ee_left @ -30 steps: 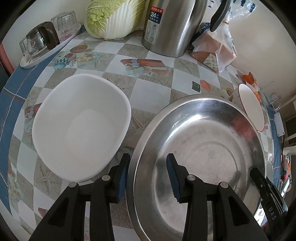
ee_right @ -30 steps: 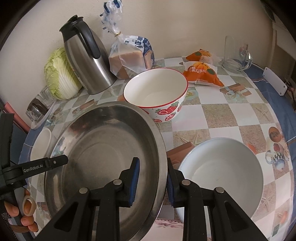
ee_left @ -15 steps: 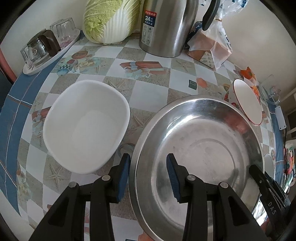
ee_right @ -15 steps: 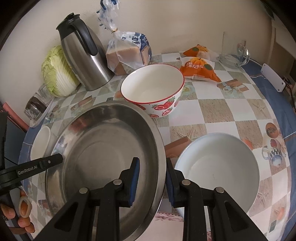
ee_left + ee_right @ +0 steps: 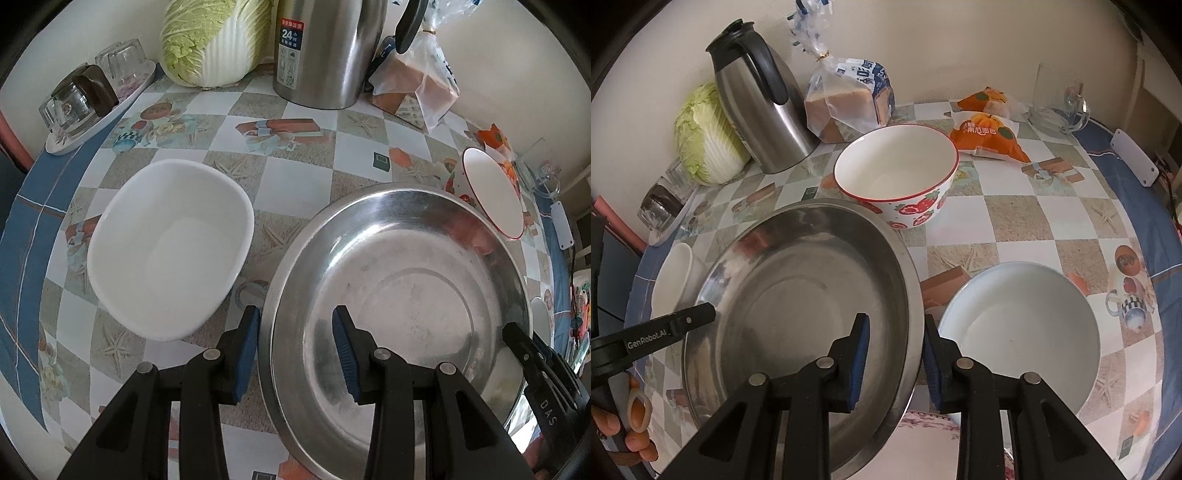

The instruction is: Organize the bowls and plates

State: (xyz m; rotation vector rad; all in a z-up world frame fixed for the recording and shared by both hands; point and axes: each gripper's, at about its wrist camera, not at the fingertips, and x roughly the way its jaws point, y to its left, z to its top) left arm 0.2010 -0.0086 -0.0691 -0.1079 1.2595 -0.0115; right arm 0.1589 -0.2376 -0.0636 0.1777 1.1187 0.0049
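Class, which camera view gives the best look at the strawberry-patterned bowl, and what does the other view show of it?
The right wrist view: the strawberry bowl sits near the centre, showing its red rim, white inside and strawberry pattern. In the left wrist view it is squeezed to the right edge, distorted, its side partly behind the steel basin.

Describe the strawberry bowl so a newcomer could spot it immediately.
Start at the big steel basin in the middle of the checked table; just behind its far rim, in front of the bagged bread, stands the strawberry bowl. Only it has a red rim and red strawberries outside; the other bowls are plain white.
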